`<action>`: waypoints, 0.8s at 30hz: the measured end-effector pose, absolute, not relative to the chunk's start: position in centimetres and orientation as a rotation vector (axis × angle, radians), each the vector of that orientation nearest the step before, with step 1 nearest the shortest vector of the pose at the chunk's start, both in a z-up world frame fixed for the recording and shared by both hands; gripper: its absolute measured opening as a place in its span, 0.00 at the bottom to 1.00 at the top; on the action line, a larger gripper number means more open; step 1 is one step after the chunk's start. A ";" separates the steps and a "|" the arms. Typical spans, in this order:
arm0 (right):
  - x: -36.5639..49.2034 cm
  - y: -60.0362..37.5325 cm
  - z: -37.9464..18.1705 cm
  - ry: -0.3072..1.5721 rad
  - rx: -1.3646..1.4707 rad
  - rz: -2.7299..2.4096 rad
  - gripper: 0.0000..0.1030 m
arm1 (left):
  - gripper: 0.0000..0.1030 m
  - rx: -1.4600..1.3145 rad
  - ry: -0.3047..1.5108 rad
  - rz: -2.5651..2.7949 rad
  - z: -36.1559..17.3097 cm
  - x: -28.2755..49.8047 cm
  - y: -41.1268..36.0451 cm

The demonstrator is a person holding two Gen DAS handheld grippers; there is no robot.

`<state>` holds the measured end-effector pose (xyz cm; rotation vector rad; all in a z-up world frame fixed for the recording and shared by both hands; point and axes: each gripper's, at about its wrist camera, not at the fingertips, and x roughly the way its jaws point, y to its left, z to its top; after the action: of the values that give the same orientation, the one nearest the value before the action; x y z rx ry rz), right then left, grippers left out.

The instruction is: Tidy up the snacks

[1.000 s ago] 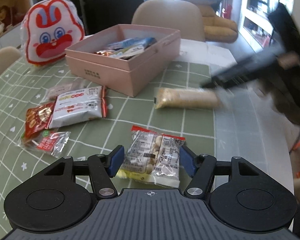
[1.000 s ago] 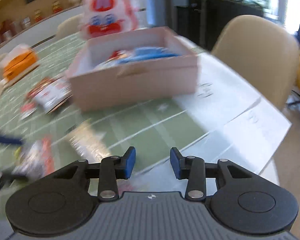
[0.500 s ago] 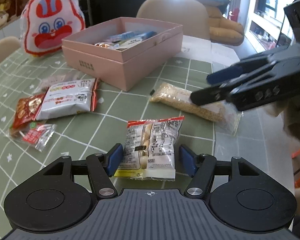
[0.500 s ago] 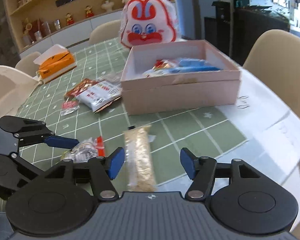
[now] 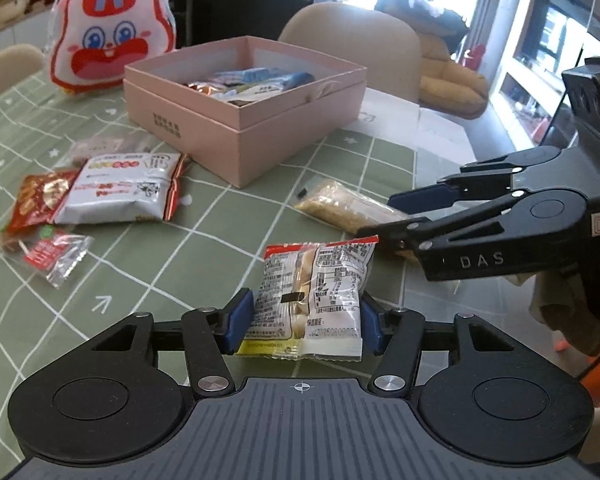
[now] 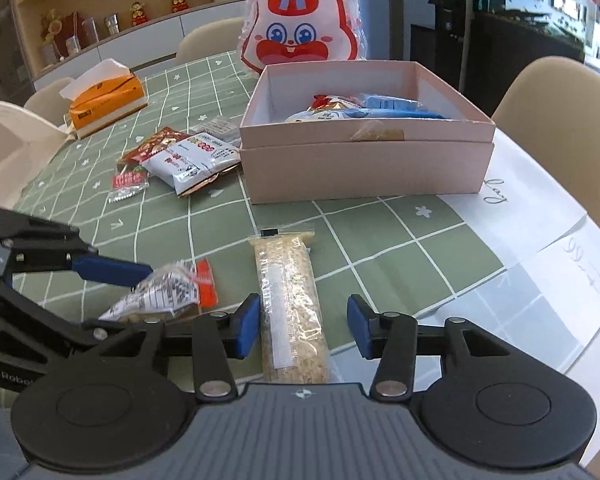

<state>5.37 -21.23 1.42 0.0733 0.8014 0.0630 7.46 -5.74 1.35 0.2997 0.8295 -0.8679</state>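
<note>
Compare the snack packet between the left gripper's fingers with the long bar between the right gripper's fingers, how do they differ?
The snack packet is short, wide and covered in print with a red top edge; the long bar is narrow, in clear wrap showing pale grains. In the left gripper the packet fills the gap between the closing jaws; in the right gripper, also closing, the bar leaves a gap on one side. Both lie on the green tablecloth, outside the pink box.

table (image 6: 384, 248) | green grid cloth | pink box (image 6: 364, 168) | snack packets (image 5: 120, 188)
</note>
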 end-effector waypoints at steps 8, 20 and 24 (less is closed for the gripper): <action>5.3 -21.2 1.2 0.785 0.034 0.026 0.46 | 0.52 0.394 0.761 -0.836 1.5 6.0 -6.6; 4.7 -22.0 1.5 0.782 0.007 -0.007 0.29 | 0.49 0.401 0.746 -0.840 1.7 5.6 -6.6; 4.0 -22.8 2.4 0.765 0.012 -0.008 0.29 | 0.47 0.404 0.738 -0.845 1.9 5.4 -6.8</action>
<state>3.98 -22.76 2.35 0.0123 0.7650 -0.0078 5.38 -6.78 1.89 0.4038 0.7380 -0.8448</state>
